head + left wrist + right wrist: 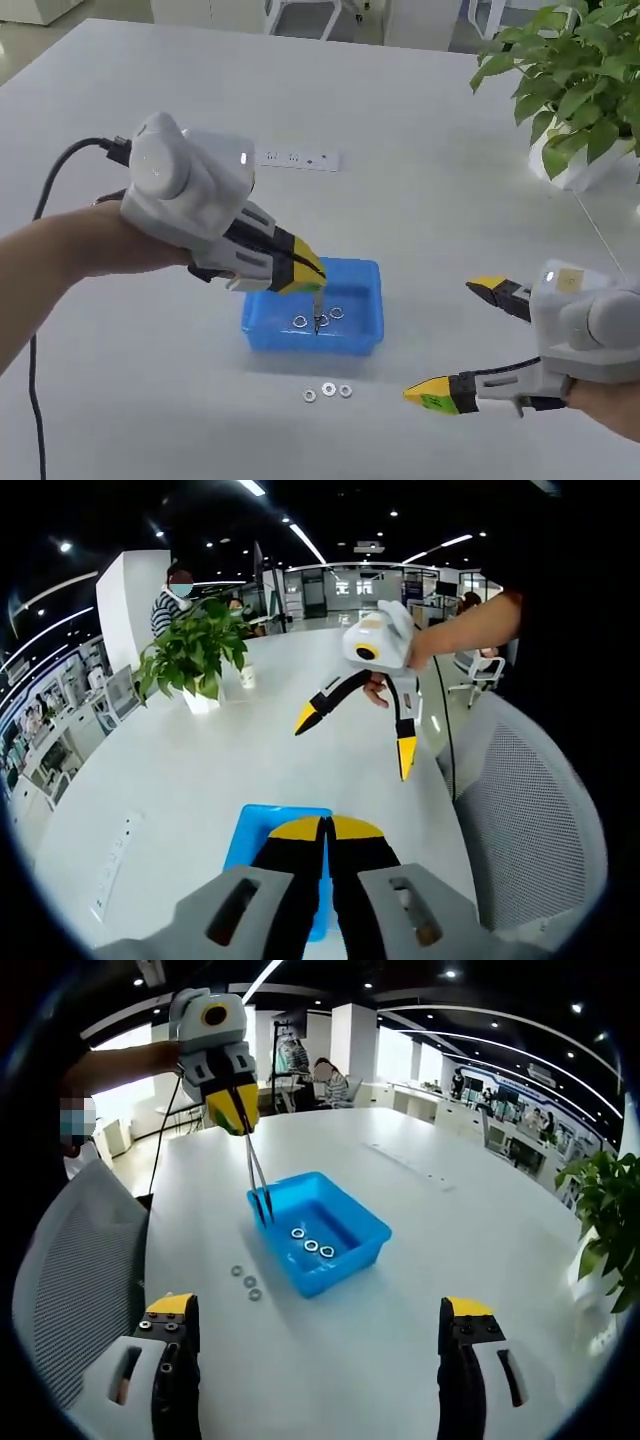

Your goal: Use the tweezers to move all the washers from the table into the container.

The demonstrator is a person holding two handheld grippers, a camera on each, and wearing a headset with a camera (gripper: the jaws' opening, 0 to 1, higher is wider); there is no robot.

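- While its yellow-tipped jaws are pressed together, the left gripper (315, 272) clamps the top of a pair of slim metal tweezers (317, 305), which hang straight down from the jaw tips.
- Below those jaws, the tweezer points reach inside a shallow rectangular blue plastic container (365, 275). Whether they pinch anything cannot be told.
- Three small silver metal ring washers (322, 320) lie on the container floor, close around the tweezer points.
- The right gripper (440, 340) has its jaws spread wide with nothing between them. In the right gripper view the container (340, 1270) sits ahead of the jaws, roughly centred between them.
- Three further washers (329, 389) of the same kind lie in a short row on the white table (400, 120). They are just outside the container wall, between it and the right gripper's jaws, touching neither.
- Beyond the container, well apart from both pairs of jaws, a white power strip (300, 158) lies flat on the table.
- A leafy green plant (580, 80) in a white pot stands past the right gripper's jaws.
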